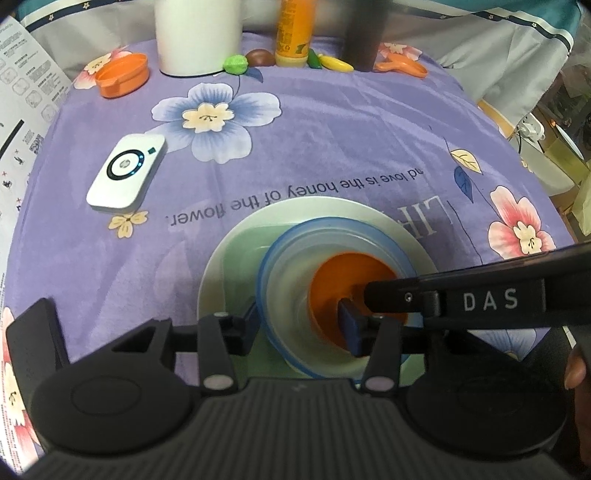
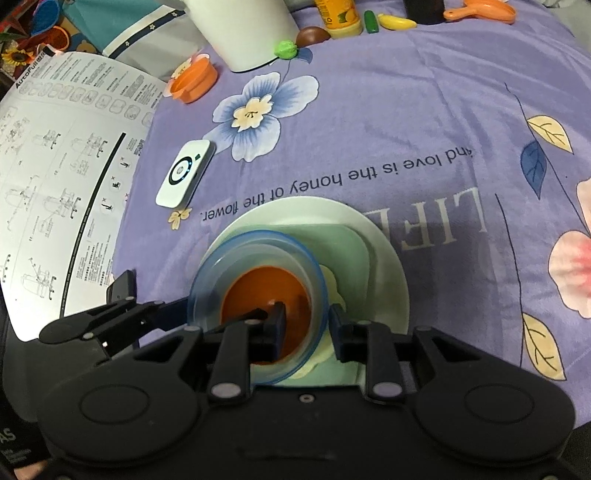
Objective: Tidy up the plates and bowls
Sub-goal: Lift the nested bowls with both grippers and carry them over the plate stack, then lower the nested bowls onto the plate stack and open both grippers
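A translucent blue-rimmed bowl (image 1: 295, 273) (image 2: 258, 266) holds a small orange bowl (image 1: 351, 280) (image 2: 266, 291). They sit on a pale green square plate (image 2: 351, 251) (image 1: 240, 266), which lies on a round white plate (image 1: 369, 210) (image 2: 388, 266). My left gripper (image 1: 301, 325) is open, one finger outside the blue bowl's left wall and one inside. My right gripper (image 2: 306, 332) is open and straddles the bowl's right wall. Its arm (image 1: 480, 299) also shows in the left wrist view.
A white device (image 1: 127, 171) (image 2: 186, 173) lies left of the plates. At the back stand an orange lid (image 1: 123, 74), a white cylinder (image 1: 199, 33), an orange bottle (image 1: 295, 33), toy foods (image 1: 236, 63) and an orange scoop (image 1: 402, 66). A paper sheet (image 2: 62, 166) covers the left edge.
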Demonstrator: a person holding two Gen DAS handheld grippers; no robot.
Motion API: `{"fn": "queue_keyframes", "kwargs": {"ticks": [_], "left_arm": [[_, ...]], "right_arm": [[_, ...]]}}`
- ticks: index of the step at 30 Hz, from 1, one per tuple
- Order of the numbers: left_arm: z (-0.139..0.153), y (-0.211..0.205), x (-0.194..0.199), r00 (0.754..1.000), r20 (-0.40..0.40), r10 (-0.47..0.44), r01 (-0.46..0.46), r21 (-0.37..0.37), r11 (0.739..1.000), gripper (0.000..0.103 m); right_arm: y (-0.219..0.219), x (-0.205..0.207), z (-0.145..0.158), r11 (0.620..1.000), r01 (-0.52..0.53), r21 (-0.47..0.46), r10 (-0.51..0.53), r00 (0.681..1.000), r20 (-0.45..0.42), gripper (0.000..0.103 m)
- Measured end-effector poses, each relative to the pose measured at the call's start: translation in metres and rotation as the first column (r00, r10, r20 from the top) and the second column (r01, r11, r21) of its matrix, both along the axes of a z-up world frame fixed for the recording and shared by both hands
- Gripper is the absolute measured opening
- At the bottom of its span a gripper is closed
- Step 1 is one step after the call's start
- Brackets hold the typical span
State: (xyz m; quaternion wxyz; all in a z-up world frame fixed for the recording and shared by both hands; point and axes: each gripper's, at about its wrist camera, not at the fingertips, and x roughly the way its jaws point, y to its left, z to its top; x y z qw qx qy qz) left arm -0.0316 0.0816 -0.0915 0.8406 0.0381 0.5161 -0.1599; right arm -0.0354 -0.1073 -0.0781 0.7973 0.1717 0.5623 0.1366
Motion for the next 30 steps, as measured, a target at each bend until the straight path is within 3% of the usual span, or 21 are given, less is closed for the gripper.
{"fn": "queue_keyframes", "kwargs": {"ticks": [11, 13, 17, 20, 22, 24, 27, 30], "left_arm": [[-0.001, 0.003, 0.004, 1.0, 0.009, 0.014, -0.014, -0.007, 1.0, 0.055], [0.002, 0.004, 0.003, 1.0, 0.024, 0.018, -0.018, -0.006, 1.0, 0.06], [0.011, 0.005, -0.003, 0.996, 0.083, 0.023, -0.024, 0.0, 1.0, 0.083], [0.021, 0.009, -0.011, 0.987, 0.157, 0.038, -0.039, 0.002, 0.999, 0.103], [0.028, 0.015, -0.017, 0.979, 0.197, 0.048, -0.048, -0.005, 0.999, 0.103], [0.033, 0.021, -0.021, 0.976, 0.211, 0.057, -0.054, -0.021, 0.998, 0.103], [0.042, 0.029, -0.031, 0.968, 0.241, 0.068, -0.058, -0.048, 0.997, 0.103], [0.05, 0.033, -0.043, 0.956, 0.286, 0.066, -0.05, -0.06, 0.997, 0.103]], "right_arm": [[0.003, 0.003, -0.001, 1.0, -0.002, 0.0, 0.002, 1.0, 0.012, 0.027], [0.002, 0.002, 0.0, 1.0, 0.001, 0.0, -0.001, 1.0, 0.017, 0.027], [0.0, -0.002, 0.003, 1.0, 0.012, -0.001, -0.012, 0.999, 0.032, 0.029], [-0.004, -0.006, 0.011, 1.0, 0.023, 0.002, -0.023, 0.998, 0.065, 0.05], [-0.008, -0.011, 0.019, 0.999, 0.034, -0.018, -0.032, 0.994, 0.104, 0.077], [-0.014, -0.016, 0.028, 0.999, 0.043, -0.013, -0.04, 0.987, 0.156, 0.091], [-0.023, -0.026, 0.04, 0.999, 0.049, -0.007, -0.047, 0.974, 0.223, 0.102], [-0.031, -0.036, 0.049, 0.998, 0.063, -0.02, -0.055, 0.961, 0.271, 0.103]]}}
